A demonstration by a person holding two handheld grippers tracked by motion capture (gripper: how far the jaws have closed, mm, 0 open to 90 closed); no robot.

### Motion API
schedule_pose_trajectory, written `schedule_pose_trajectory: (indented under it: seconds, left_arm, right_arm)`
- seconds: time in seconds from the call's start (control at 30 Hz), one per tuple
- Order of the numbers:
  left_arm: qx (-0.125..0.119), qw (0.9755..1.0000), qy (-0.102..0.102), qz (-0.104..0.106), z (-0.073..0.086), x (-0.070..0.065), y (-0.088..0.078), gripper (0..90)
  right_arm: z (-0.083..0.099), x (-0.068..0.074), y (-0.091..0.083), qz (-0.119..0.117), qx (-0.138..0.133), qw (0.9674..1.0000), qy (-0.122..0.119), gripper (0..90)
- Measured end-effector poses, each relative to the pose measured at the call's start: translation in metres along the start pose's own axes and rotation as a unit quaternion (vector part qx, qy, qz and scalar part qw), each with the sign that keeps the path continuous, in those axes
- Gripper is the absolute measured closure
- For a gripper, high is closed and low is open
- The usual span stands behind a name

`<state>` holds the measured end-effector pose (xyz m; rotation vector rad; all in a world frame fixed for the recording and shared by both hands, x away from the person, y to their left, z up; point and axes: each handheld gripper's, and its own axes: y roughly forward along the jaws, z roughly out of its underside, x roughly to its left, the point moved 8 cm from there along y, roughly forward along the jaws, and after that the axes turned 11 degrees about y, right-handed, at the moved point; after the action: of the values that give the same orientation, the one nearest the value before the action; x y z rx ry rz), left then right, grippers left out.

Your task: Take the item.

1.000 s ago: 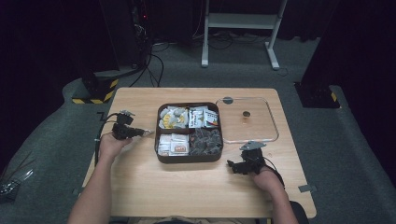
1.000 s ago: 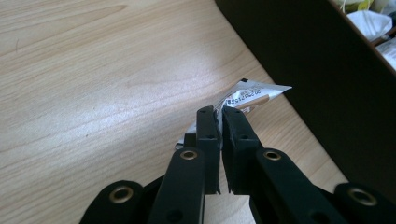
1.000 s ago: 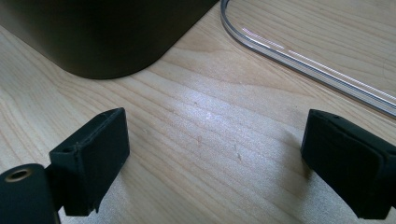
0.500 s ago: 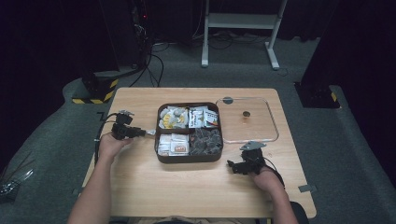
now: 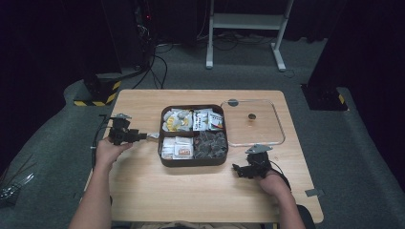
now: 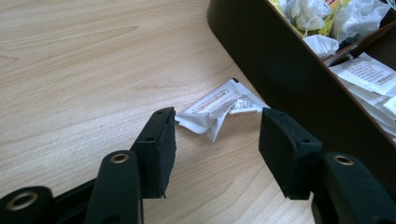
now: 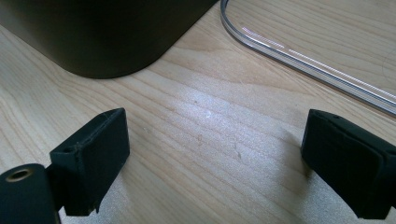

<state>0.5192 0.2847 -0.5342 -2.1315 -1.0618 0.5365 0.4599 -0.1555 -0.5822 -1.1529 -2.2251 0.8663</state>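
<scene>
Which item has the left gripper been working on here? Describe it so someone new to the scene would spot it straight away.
Start at the dark four-compartment tray in the middle of the wooden table. Just outside its left wall lies a small white packet, crumpled, with printed text, on the bare wood. Unlike the packets sorted inside the tray, it lies alone outside, just ahead of the left gripper, whose jaws have just been opening and hold nothing.

Honestly nothing here is legible. The white packet [image 6: 219,108] lying on the table just beside the dark tray [image 6: 275,65] has printed lines and a dark strip, too blurry to read. Same for the slips [image 6: 369,74] inside that tray, just smudgy print.
</scene>
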Motion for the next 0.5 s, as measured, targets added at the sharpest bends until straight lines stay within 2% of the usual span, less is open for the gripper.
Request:
schedule_pose_trajectory:
  seconds: [0.37, 0.5]
  left_arm:
    - [-0.016, 0.9998, -0.011, -0.004, 0.013, 0.007, -0.011, 43.0]
    - [-0.019, 0.9997, -0.011, -0.013, 0.020, 0.012, -0.015, 42.0]
  right_arm:
    - [-0.001, 0.000, 0.001, -0.001, 0.001, 1.0000, -0.001, 7.7]
    - [-0.002, -0.001, 0.002, -0.001, 0.000, 1.0000, -0.002, 7.6]
